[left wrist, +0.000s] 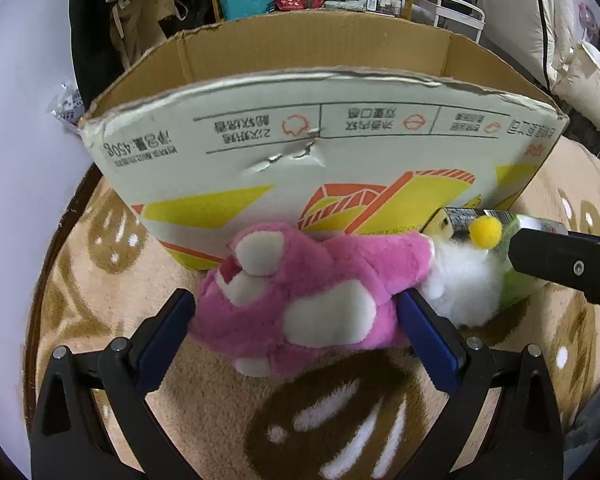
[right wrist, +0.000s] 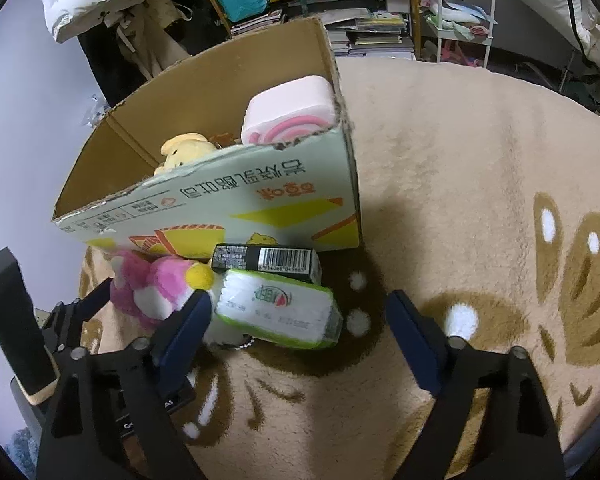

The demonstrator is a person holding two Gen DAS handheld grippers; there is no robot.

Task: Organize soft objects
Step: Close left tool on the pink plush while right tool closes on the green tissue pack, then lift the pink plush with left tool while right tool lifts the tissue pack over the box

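Left tool [left wrist: 296,316] clamps the pink plush bear [left wrist: 300,288] on the blanket [right wrist: 460,160] before the cardboard box [right wrist: 220,200]; right tool [right wrist: 300,320] stands open around a green-edged pack [right wrist: 276,308].

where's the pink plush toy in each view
Left wrist: the pink plush toy sits centre frame, between the left tongs, in front of the cardboard box.
Right wrist: pink plush toy at lower left, below the box's printed side.
Shared landmark: the yellow pompom beside it.
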